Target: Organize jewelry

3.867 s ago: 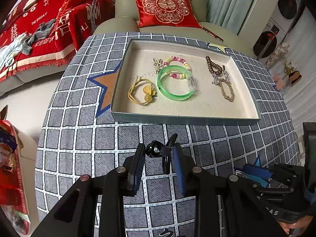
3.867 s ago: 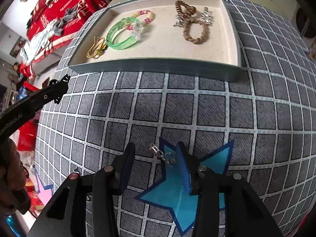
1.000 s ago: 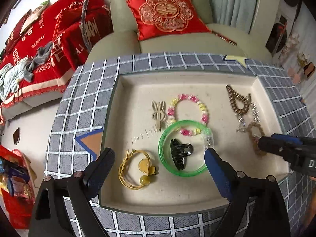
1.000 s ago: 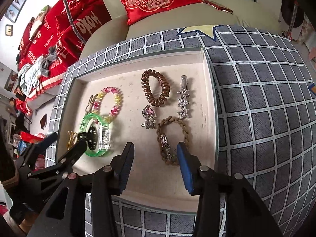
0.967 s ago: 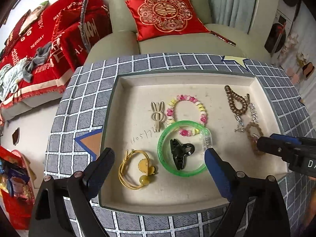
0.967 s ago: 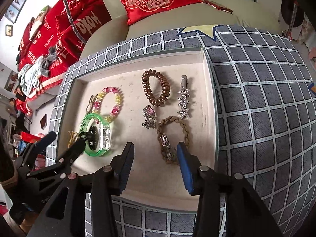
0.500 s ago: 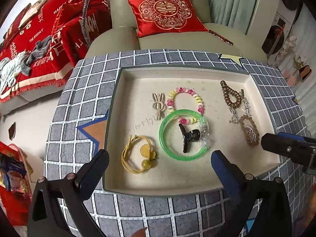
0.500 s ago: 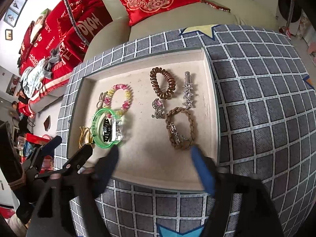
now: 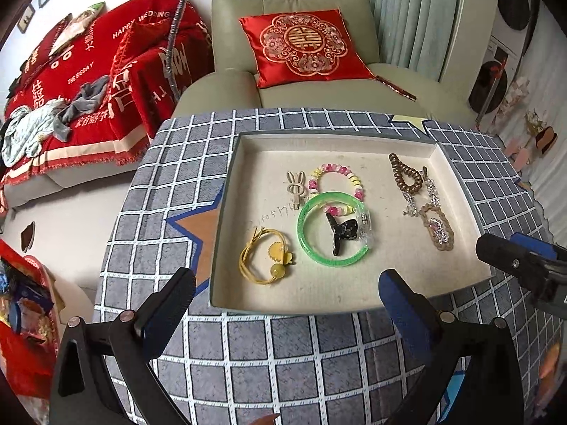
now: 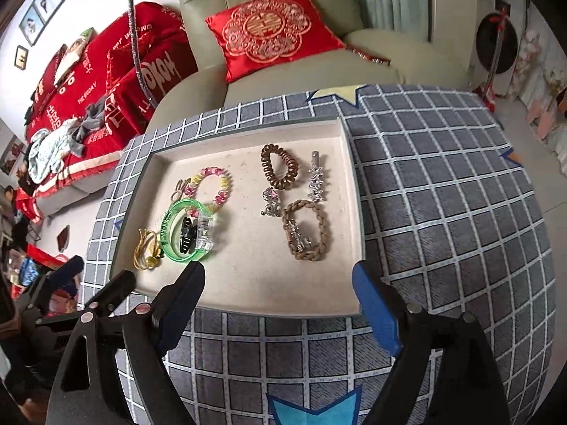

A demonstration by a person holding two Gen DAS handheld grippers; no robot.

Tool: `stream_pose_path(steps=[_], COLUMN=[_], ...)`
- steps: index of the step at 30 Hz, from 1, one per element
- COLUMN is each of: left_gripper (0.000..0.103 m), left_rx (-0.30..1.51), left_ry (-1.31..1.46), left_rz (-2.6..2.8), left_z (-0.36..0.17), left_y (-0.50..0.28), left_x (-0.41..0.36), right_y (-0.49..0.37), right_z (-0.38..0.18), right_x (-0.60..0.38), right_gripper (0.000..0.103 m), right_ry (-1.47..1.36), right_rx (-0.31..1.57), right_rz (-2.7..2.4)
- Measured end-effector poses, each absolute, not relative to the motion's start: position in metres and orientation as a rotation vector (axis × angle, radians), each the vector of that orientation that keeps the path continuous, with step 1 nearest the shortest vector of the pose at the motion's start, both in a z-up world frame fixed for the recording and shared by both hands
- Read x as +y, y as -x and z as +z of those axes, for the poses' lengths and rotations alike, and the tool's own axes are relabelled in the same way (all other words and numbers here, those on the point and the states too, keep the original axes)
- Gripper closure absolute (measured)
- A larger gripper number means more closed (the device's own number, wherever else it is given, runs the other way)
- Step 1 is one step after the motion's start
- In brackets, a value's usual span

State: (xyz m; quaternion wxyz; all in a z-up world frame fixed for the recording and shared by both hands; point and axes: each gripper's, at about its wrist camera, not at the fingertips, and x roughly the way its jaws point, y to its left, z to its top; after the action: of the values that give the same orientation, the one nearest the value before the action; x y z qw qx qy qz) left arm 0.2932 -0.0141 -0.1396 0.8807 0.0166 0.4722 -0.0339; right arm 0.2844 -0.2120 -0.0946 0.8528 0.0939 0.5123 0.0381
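A shallow beige tray [image 9: 217, 219] on the grid-patterned table holds the jewelry. A black claw clip [image 9: 340, 230] lies inside a green bangle [image 9: 307, 244], with a yellow hair tie [image 9: 262, 258] to their left. A small silver charm [image 10: 297, 237] lies inside a braided brown bracelet [image 10: 321, 223], near the tray's right wall [image 10: 356, 212]. My left gripper [image 9: 285, 285] hangs open over the tray's front rim and holds nothing. My right gripper [image 10: 279, 274] is over the same rim further right. Its jaws are opening and nothing is between them.
The tray also holds a beaded bracelet [image 9: 335, 170], a rabbit clip [image 9: 296, 186], a brown coil tie [image 9: 404, 173] and a star clip [image 10: 316, 177]. Beyond the table are an armchair with a red cushion [image 9: 301, 47] and a sofa with a red blanket [image 9: 88, 71].
Both grippers have pulled back and up from the tray. The right jaws have spread wide, leaving the silver charm in the braided bracelet. The black clip has turned inside the bangle.
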Motion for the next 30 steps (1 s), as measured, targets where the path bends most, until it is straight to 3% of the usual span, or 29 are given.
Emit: stream_pose_path(steps=[30], left_gripper=[0.000], left_rx=[0.904], left_ry=[-0.038], left_rz=[-0.043], left_z=[-0.120], left_y=[-0.225], left_x=[-0.005], right_y=[-0.207], right_z=[-0.066], right_x=[-0.206], right_gripper=[0.015], right_ry=[-0.054], right_rx=[0.906], right_rz=[-0.048])
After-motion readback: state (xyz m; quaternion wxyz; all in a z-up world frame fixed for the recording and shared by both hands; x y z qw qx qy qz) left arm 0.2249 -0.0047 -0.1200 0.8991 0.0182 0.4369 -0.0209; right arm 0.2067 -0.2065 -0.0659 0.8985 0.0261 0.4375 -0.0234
